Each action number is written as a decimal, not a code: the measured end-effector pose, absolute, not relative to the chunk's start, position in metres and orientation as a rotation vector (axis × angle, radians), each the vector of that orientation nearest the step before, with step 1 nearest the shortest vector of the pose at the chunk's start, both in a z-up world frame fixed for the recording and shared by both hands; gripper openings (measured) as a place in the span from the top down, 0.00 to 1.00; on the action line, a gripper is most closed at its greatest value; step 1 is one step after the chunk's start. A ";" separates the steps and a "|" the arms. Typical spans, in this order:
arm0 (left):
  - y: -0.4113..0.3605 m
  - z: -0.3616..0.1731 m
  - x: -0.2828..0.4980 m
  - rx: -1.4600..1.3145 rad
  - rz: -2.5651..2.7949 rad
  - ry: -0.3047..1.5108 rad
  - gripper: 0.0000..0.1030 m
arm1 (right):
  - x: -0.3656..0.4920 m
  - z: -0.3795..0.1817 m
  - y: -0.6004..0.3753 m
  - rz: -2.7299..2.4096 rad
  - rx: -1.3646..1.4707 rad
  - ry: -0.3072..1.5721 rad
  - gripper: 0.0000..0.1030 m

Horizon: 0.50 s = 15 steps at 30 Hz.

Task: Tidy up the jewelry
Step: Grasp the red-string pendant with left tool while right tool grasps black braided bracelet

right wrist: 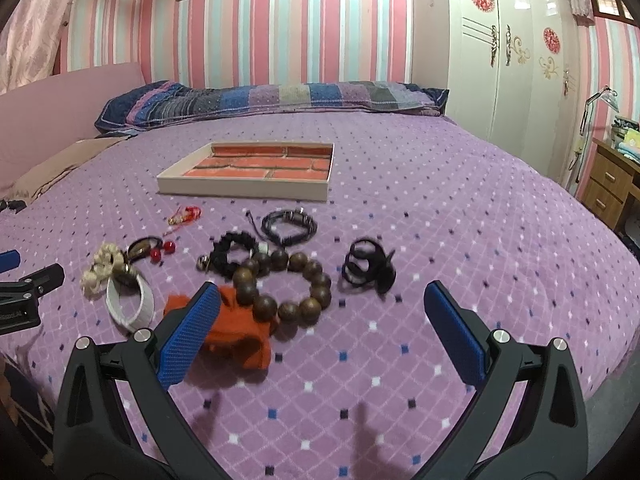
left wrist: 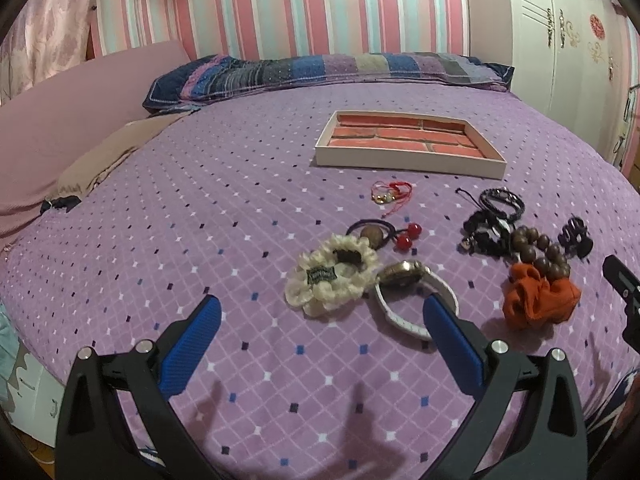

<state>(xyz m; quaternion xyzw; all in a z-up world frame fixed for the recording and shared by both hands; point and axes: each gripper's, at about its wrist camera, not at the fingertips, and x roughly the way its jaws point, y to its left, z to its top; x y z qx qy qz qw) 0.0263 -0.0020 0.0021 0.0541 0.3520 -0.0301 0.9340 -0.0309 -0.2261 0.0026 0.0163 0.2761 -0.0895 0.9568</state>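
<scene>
Both grippers, left gripper [left wrist: 322,320] and right gripper [right wrist: 323,312], hang over the bedspread [left wrist: 240,208] with jaws wide apart, holding nothing. We judge sorting not yet begun: the tray [left wrist: 404,160] sits bare beyond the jewelry. Nearest the left is the watch [left wrist: 404,276] (band looped, lying flat, long axis running roughly toward the camera); closing across its band seems next.

Home bedrm; bed [right wrist: 440,200], pillow [right wrist: 260,98], wardrobe [right wrist: 512,60].

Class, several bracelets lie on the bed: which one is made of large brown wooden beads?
The bead bracelet, beside the orange scrunchie. The black braided bracelets behind it are cords, and the red string bracelet is thin thread.
</scene>
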 end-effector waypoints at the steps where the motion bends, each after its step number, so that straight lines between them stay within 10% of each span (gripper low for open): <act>1: 0.000 0.005 0.029 0.102 -0.060 0.722 0.04 | -0.028 0.006 -0.226 -0.185 0.028 0.554 0.04; 15: -0.013 0.025 0.137 0.075 -0.079 0.826 0.04 | 0.089 0.023 -0.231 -0.164 0.003 0.623 0.04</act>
